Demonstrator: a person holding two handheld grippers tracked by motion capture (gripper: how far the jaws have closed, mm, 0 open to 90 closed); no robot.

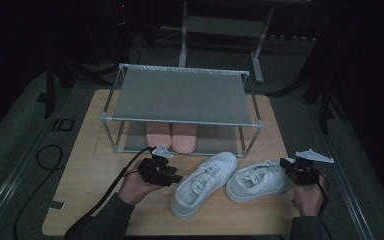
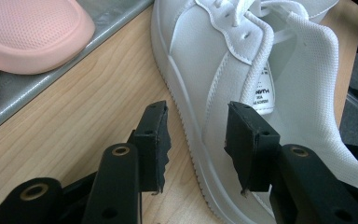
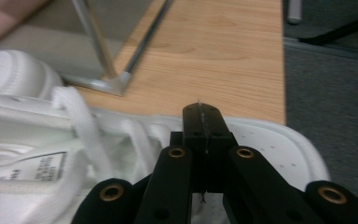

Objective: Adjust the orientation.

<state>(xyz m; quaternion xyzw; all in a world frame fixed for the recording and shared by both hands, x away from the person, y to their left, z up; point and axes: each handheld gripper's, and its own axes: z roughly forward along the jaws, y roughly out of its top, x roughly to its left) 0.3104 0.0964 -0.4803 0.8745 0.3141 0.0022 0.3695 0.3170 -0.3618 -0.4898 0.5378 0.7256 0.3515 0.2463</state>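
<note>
White sneaker [image 2: 223,70] — between left claw [image 2: 196,140] pads

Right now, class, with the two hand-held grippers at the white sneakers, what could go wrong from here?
1. The left hand-held gripper is open astride the side wall of the left sneaker; closing there may pinch only soft collar fabric, so the shoe could sag or slip.
2. The right hand-held gripper is shut above the right sneaker, gripping nothing; it must open first.
3. The pink slippers already sit on the rack's lower shelf, crowding it.
</note>
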